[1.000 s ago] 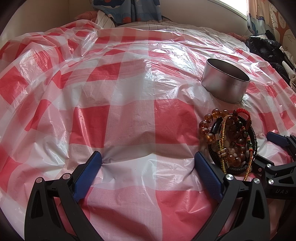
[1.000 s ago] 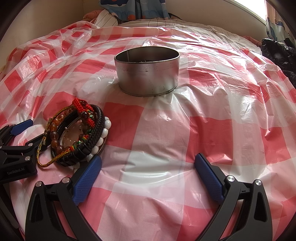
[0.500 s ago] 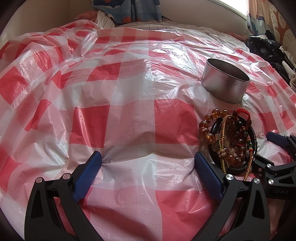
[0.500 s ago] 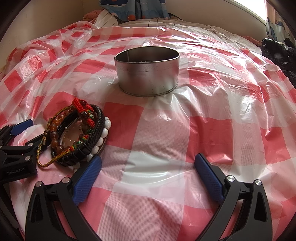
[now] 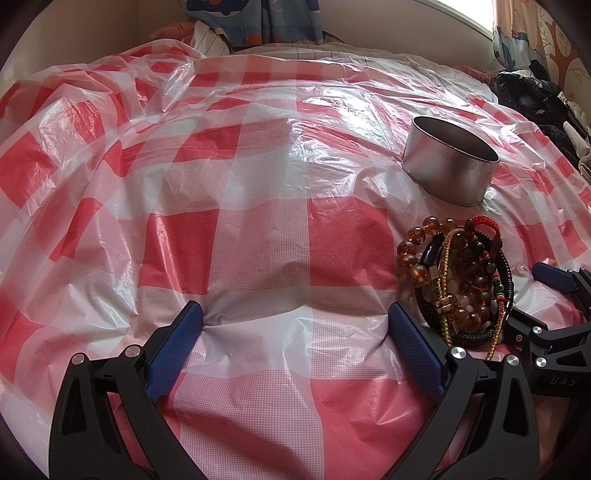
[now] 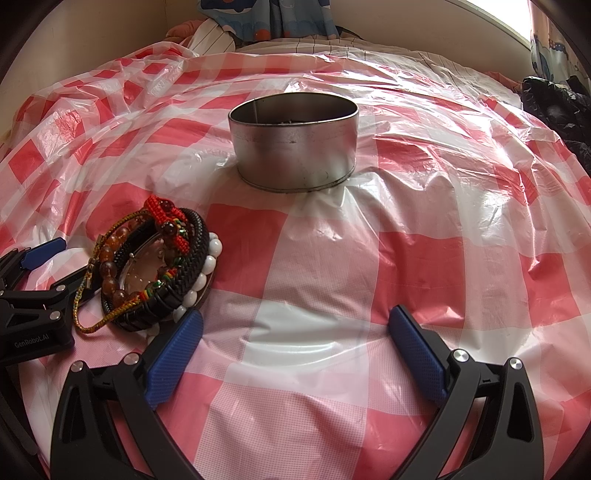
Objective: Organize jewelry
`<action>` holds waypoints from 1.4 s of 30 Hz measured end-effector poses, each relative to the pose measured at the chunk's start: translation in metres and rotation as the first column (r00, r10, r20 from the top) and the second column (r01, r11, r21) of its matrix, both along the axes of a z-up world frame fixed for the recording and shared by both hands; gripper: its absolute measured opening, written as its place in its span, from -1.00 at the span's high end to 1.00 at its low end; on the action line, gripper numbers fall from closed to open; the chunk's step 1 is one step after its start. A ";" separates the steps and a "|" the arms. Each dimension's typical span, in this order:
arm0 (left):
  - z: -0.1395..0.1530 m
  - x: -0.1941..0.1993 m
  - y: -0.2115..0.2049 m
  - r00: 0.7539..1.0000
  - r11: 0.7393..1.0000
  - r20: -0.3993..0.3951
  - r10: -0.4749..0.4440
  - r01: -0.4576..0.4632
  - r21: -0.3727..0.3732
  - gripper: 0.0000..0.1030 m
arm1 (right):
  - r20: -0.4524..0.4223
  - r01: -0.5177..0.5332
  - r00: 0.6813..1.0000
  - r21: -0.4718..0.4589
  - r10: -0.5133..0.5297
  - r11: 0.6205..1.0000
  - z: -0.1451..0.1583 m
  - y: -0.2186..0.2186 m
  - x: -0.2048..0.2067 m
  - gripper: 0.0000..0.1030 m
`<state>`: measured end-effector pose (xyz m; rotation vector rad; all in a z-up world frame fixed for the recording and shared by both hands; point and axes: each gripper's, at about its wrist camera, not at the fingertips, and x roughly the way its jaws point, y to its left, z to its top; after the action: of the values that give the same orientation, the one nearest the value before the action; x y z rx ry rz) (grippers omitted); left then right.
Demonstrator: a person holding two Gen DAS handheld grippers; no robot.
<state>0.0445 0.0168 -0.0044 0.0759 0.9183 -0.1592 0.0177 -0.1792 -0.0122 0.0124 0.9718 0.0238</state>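
A pile of bracelets (image 5: 460, 284) lies on the red-and-white checked plastic sheet (image 5: 258, 236): amber beads, black braided bands, red and yellow cords, white beads. In the right wrist view the pile of bracelets (image 6: 159, 269) sits at the left. A round metal tin (image 6: 295, 147) stands open beyond it, also seen as the tin (image 5: 448, 170) at the right in the left wrist view. My left gripper (image 5: 295, 328) is open, its right finger beside the pile. My right gripper (image 6: 295, 328) is open, its left finger just short of the pile. Nothing is between either pair of fingers.
The sheet covers a soft, crumpled bed surface. Dark clothing (image 5: 535, 96) lies at the far right edge. Striped fabric (image 6: 210, 37) and a blue patterned curtain (image 5: 255, 18) are at the back by the wall.
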 end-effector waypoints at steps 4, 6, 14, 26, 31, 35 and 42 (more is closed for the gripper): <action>-0.003 0.004 -0.002 1.000 1.000 -0.011 -0.001 0.002 0.010 -0.87 | 0.004 0.004 1.000 -0.009 -0.004 1.000 0.000 0.002 0.000 -0.86; -0.003 0.004 -0.002 1.000 1.000 -0.013 -0.001 0.001 0.009 -0.87 | 0.000 0.004 1.000 -0.008 -0.004 1.000 0.000 0.002 0.000 -0.86; -0.002 0.004 -0.005 0.999 1.000 -0.026 0.020 -0.020 0.019 -0.87 | -0.021 0.011 1.000 0.014 -0.011 1.000 0.002 0.001 -0.002 -0.86; 0.023 -0.013 -0.001 0.996 0.997 0.041 0.074 -0.075 0.024 -0.86 | 0.188 0.076 0.979 0.044 -0.083 0.996 0.035 -0.007 -0.035 -0.86; 0.036 -0.020 0.001 0.996 0.999 0.077 0.041 -0.038 -0.034 -0.86 | 0.182 0.057 0.981 0.048 -0.065 0.997 0.030 -0.002 -0.031 -0.85; 0.040 -0.018 -0.021 0.993 0.997 0.105 -0.055 0.060 -0.043 -0.86 | 0.161 0.113 0.979 0.076 -0.124 0.991 0.026 -0.011 -0.030 -0.86; 0.035 -0.006 -0.048 0.994 0.996 0.065 -0.088 0.088 0.002 -0.86 | 0.121 0.178 0.972 0.170 -0.200 0.969 0.019 -0.031 -0.028 -0.86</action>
<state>0.0389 -0.0315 0.0309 0.1199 0.8505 -0.2381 -0.0104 -0.2097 0.0071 0.2475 0.8250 -0.0734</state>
